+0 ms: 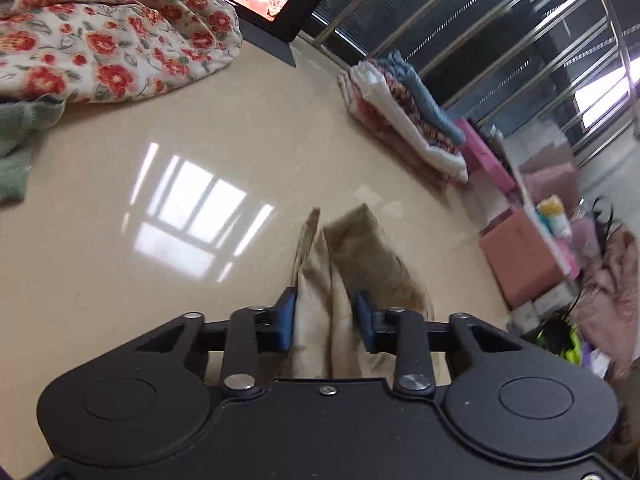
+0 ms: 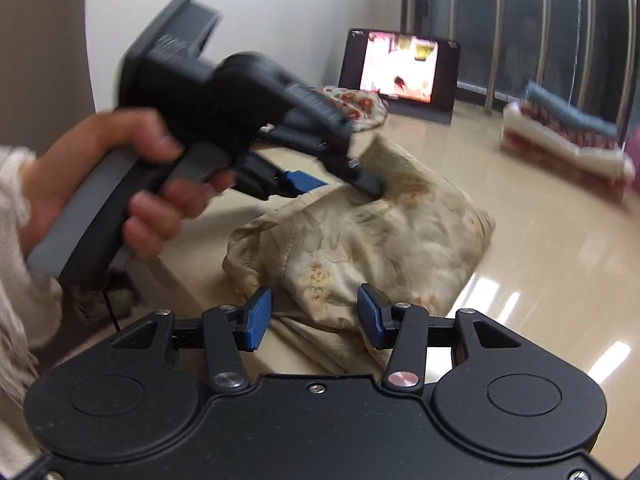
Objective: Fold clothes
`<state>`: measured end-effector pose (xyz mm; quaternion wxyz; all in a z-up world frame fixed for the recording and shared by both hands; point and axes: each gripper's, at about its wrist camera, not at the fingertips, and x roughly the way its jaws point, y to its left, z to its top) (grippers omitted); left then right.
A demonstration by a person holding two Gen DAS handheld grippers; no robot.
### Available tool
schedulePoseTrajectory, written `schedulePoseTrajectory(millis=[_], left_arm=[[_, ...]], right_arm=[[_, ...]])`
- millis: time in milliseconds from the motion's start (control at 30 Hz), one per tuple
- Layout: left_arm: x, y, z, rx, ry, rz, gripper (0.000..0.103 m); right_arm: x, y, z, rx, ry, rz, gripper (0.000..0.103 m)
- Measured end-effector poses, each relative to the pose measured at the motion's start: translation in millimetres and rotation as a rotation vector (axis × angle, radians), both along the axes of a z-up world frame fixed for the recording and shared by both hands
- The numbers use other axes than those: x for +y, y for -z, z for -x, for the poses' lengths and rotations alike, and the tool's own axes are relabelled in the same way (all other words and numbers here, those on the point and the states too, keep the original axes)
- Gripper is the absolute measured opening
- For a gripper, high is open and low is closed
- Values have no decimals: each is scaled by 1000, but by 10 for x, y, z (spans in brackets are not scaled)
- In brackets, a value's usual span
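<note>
Left wrist: left gripper (image 1: 325, 320) pinches a fold of the beige cloth (image 1: 360, 248). Right gripper (image 2: 314, 318) is spread, cloth bunched between the pads on the table (image 2: 540, 240); contact unclear.

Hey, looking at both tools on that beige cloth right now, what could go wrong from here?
1. The left tool has beige floral cloth between its blue pads but looks loosely closed; the fabric may slip out when lifted.
2. The right tool stands open around a bunched fold, so it could pinch several layers and spoil the fold.
3. The glossy table may let the cloth slide toward the folded stack.
</note>
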<state>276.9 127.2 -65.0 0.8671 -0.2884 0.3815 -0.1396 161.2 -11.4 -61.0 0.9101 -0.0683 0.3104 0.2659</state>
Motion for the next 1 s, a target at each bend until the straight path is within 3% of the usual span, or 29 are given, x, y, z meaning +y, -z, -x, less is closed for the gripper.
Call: schedulePoseTrajectory(millis=[200, 267, 367, 500, 600, 633, 767, 1000], left_arm=[[-225, -56, 329, 23, 80, -49, 31], [-260, -120, 403, -5, 94, -81, 43], [-287, -408, 498, -200, 87, -182, 48], [-523, -716, 340, -348, 217, -359, 48], [-764, -711, 74, -339, 314, -540, 47], [-807, -671, -29, -315, 349, -565, 47], [-728, -550, -318, -181, 491, -470, 49], [-412, -436, -460, -63, 495, -336, 52]], right_arm=[[-640, -102, -31, 137, 35, -139, 50], [-892, -150, 4, 162, 89, -227, 54], [-1229, -151, 163, 189, 190, -390, 64], [-1373, -10, 410, 220, 266, -551, 65], [-1326, 137, 490, 275, 258, -647, 64], [-1319, 164, 487, 293, 260, -662, 64], [-1389, 181, 509, 305, 280, -701, 64], [-1419, 345, 445, 402, 287, -780, 64]])
